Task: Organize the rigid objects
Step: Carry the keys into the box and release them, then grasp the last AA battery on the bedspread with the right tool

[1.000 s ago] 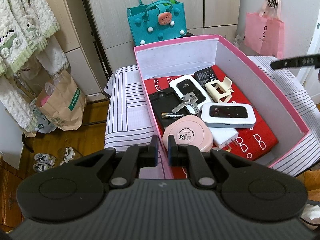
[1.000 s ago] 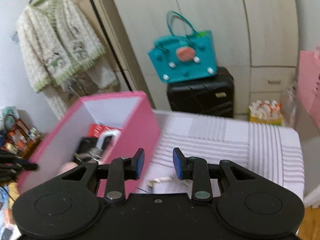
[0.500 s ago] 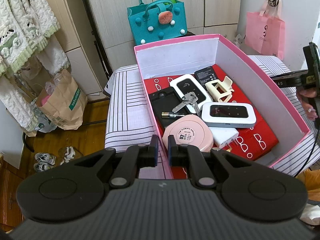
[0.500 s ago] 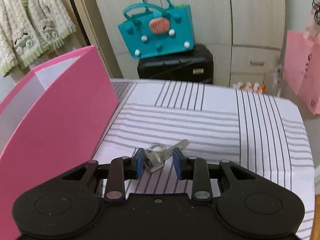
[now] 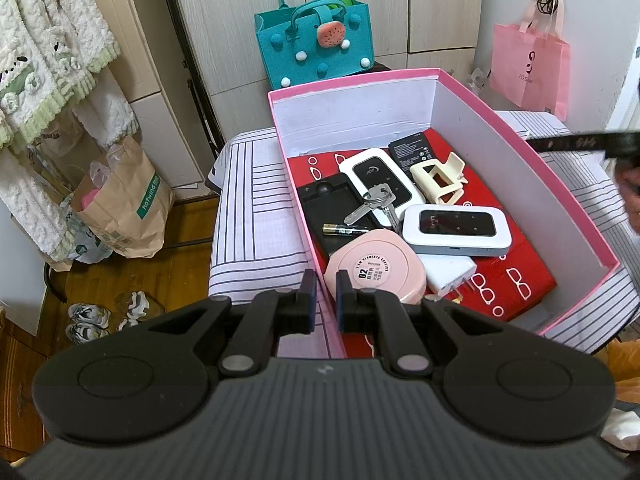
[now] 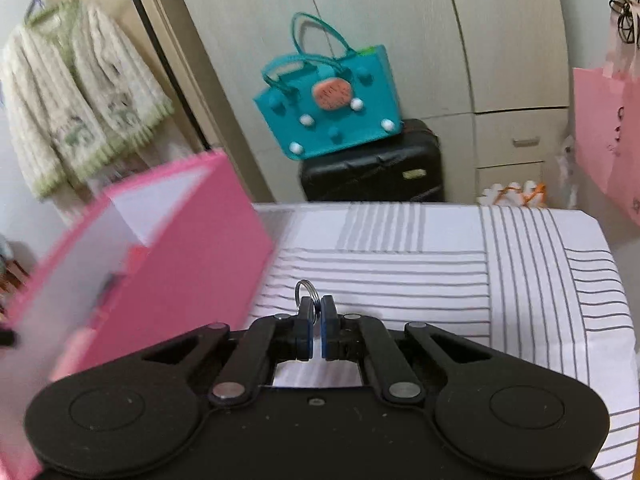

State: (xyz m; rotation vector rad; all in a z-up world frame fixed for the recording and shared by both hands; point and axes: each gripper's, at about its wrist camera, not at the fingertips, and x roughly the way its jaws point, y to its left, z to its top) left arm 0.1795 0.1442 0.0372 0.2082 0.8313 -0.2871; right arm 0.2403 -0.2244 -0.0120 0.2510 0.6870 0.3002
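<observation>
While the striped white cloth-covered table (image 6: 420,264) fills the ground of both wrist views, the open pink cardboard box (image 5: 568,196) stands on it, its red patterned floor crowded with rigid things. In it lie a round-cornered pale pink plastic case (image 5: 374,272) nearest the left gripper (image 5: 325,296), a white pocket router with a dark screen (image 5: 456,228) just to its right, a second white router (image 5: 378,176) farther back, a cream plastic hair claw (image 5: 438,178) and a black battery pack (image 5: 410,152) toward the far wall. A bunch of silver keys on a ring (image 5: 374,206) rests across the second router, and a thin black-and-gold battery (image 5: 346,231) lies beside the pink case. The left gripper hovers at the box's near left wall, its blue-padded fingers nearly together with nothing between them. To the right of the box, the right gripper (image 6: 316,326) sits over the cloth, its fingers pinched together on a small silver metal key ring (image 6: 306,294), whose loop stands up above the fingertips; what hangs below it is hidden.
</observation>
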